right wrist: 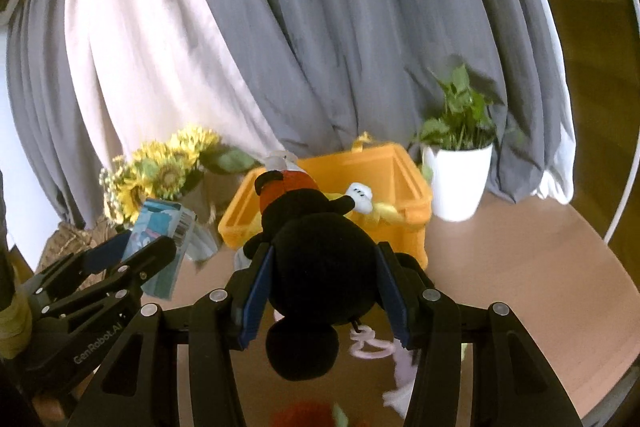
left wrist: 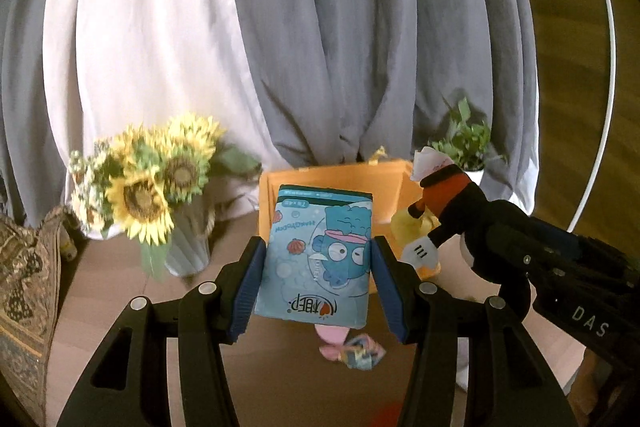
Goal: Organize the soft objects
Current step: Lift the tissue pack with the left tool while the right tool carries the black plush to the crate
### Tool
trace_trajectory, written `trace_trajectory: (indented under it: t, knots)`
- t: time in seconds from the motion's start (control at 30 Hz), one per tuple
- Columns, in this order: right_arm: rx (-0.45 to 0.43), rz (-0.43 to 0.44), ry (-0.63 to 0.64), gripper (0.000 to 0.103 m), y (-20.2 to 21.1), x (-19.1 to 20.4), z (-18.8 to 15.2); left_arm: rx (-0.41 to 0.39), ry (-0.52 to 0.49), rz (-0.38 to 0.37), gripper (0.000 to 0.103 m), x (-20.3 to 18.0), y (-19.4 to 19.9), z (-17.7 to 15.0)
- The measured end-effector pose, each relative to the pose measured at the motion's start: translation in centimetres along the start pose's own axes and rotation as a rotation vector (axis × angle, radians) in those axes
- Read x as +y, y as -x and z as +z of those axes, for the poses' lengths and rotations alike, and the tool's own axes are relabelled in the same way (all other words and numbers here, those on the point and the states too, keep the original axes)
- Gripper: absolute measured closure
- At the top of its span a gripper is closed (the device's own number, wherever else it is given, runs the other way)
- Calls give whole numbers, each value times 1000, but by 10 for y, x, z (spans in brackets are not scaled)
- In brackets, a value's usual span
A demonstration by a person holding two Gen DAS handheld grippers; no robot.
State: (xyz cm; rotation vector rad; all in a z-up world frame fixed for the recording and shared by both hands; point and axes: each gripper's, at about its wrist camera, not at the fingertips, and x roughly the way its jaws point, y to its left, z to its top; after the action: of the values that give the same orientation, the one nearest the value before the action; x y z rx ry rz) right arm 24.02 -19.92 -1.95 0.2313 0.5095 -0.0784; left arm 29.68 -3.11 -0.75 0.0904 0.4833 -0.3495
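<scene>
One tissue pack [left wrist: 318, 259] (one plush [right wrist: 316, 267])

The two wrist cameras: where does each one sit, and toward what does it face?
Left wrist view: sits on the left hand-held gripper, faces the curtain; its fingers clamp a blue tissue pack; the right hand-held gripper enters at right.
Right wrist view: sits on the right hand-held gripper, faces the same way; its fingers clamp a black plush toy; the left hand-held gripper shows at lower left.
Both show the orange bin, sunflowers and potted plant.
</scene>
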Motion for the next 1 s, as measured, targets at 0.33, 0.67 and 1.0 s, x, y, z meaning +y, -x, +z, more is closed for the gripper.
trace_trajectory:
  t: [0.33,0.67,1.0]
  knots:
    - [-73,28,14,51,-20,-5,38,-65,-5,28,50,-1,-19,32]
    - [-116,52,42,51,-46,-10,68,-91,-11,40,50,0,-54,58]
    - [-101,59,66,51,-90,-19,90,-52,-8,60,50,4,-100,69]
